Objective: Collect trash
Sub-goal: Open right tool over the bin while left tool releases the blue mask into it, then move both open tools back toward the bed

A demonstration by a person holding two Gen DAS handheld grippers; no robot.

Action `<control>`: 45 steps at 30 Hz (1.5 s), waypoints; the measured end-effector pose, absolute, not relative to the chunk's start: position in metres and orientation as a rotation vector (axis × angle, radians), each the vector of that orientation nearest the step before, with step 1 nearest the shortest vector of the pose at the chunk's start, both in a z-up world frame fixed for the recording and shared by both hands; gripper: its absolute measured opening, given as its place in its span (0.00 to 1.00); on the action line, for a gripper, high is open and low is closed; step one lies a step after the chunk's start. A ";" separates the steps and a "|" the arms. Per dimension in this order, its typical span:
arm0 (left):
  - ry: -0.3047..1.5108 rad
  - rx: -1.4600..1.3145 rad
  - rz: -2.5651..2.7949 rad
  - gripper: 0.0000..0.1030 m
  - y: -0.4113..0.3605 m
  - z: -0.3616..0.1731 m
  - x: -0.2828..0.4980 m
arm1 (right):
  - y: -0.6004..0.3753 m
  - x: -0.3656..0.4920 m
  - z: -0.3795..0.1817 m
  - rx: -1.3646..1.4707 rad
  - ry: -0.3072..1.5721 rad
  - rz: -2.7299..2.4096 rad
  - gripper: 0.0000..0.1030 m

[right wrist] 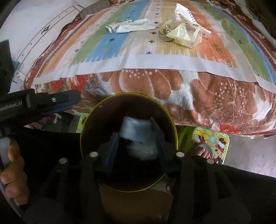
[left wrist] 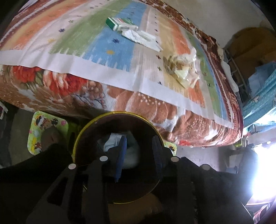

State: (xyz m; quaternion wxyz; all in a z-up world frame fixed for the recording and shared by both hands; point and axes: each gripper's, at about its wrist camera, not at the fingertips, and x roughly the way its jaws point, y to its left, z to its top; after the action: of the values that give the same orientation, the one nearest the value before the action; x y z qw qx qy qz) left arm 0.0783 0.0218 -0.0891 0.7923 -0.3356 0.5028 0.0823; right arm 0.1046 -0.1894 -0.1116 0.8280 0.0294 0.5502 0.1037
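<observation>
Bed (left wrist: pixel 51 89) with brown floral fleece blanket, topped by striped woven mat (left wrist: pixel 107 43) in orange, green, blue and cream bands with white border. Bare floor at near edge; green cartoon-print plastic stool (left wrist: pixel 37 131) partly under dark round bin.

Dark round bin with thin yellow rim (left wrist: pixel 96 120) on floor just beside bed's near edge, seen from above in both wrist views. Inside: crumpled white and pale-blue paper or plastic (right wrist: pixel 138 136), soft-edged, blurred, lying against dark bottom.

Left gripper (left wrist: pixel 139 151), black body with blue pads, pointing steeply down into bin mouth. Jaws parted to a moderate gap, nothing pressed between pads; white crumple visible beyond left finger, not gripped. Also visible in right wrist view at left edge (right wrist: pixel 65 103), held by a hand (right wrist: pixel 12 172).

Right gripper (right wrist: pixel 136 151) likewise over bin, jaws apart somewhat wider, white wad showing between fingers but below them, pads not closing on it.

Remaining trash on mat, far from bin:
- green-and-white small cardboard carton (left wrist: pixel 119 23) lying flat, far left of group.
- flattened white crumpled paper (left wrist: pixel 143 38) touching carton's right end.
- yellowish translucent crumpled plastic bag with brownish clump (left wrist: pixel 182 69), further right, apart from paper; white printed wrapper (right wrist: pixel 182 13) just behind it.

Bare toes (right wrist: pixel 203 151) on stool at right of bin.
</observation>
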 end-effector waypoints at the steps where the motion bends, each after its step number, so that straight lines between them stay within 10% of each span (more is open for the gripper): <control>1: 1.077 -0.731 0.183 0.29 0.025 -0.088 0.078 | -0.191 0.106 -0.110 0.069 1.165 0.218 0.45; 33: 1.019 -0.736 0.255 0.92 0.097 -0.053 0.156 | -0.229 0.207 -0.025 0.043 0.960 0.176 0.91; 45: 0.966 -0.688 0.265 0.94 0.111 -0.056 0.199 | -0.256 0.268 -0.020 0.089 0.933 0.120 0.91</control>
State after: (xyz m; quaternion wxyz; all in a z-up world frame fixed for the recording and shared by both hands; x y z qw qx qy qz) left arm 0.1987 0.1109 -0.0560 0.8209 -0.3234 0.4540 0.1244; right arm 0.2681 -0.2565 -0.0196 0.8905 0.0426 0.4492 0.0579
